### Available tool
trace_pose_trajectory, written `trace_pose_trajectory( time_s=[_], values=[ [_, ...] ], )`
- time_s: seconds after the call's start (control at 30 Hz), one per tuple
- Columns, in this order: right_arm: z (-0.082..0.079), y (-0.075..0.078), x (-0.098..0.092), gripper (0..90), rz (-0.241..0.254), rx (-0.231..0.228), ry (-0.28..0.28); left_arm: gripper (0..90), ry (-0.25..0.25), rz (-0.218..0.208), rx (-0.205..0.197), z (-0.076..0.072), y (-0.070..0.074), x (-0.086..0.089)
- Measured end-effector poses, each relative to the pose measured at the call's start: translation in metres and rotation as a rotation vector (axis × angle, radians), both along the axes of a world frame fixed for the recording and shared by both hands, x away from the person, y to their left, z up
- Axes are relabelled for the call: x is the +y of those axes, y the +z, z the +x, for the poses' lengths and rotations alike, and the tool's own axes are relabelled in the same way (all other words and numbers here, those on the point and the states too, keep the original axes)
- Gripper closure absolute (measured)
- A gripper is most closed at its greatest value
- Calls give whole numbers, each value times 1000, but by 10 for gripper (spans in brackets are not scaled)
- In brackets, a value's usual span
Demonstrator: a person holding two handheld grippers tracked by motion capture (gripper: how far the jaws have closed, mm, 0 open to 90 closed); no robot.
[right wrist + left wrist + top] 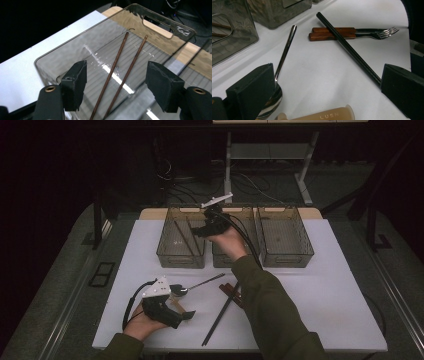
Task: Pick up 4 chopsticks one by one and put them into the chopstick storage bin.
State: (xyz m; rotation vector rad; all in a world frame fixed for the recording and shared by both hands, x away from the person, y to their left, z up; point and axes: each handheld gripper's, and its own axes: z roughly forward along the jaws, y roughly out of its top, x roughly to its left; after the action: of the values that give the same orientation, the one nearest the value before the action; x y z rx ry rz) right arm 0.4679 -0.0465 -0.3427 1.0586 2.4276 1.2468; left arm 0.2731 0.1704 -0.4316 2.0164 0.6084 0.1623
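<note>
Where lettering is legible, "LUSN" marks the beige roller (322, 115) | left bin (181, 237): two brown chopsticks (117, 77) | right gripper (210, 222) above it, jaws wide, empty | left gripper (177, 312) jaws wide, empty, beside spoon (192, 286) | table (325, 295): black chopsticks (352, 51), two wooden-handled forks (352, 33).

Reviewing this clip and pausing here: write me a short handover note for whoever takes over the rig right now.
Right gripper: open, empty, above the left bin, where two brown chopsticks already lie.
Left gripper: open, low over the table, one jaw beside the spoon.
Still on the white mat: spoon, black chopsticks, two wooden-handled forks.
Middle bin is partly hidden; right bin looks empty.
Likely left: sort the remaining cutlery into bins.
</note>
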Motion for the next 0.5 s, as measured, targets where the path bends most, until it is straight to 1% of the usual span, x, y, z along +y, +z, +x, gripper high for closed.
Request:
trace_pose_trajectory(
  time_s=[0.1, 0.23, 0.3, 0.4, 0.5],
  values=[
    [-9, 0, -12, 304, -8, -26, 0, 0, 2, 6, 2, 0, 0, 0],
    [-19, -1, -28, 279, -2, -18, 15, 0, 0, 13, 4, 0, -1, -1],
    [-25, -1, -36, 270, -2, -28, 24, 0, -1, 22, 5, 0, -1, 0],
    [-34, -2, -49, 258, 7, -44, 25, 0, 2, 18, 7, 0, -1, 0],
    [-43, -4, -62, 247, 25, -39, 28, 0, 2, 20, 8, 0, -1, 0]
  ],
)
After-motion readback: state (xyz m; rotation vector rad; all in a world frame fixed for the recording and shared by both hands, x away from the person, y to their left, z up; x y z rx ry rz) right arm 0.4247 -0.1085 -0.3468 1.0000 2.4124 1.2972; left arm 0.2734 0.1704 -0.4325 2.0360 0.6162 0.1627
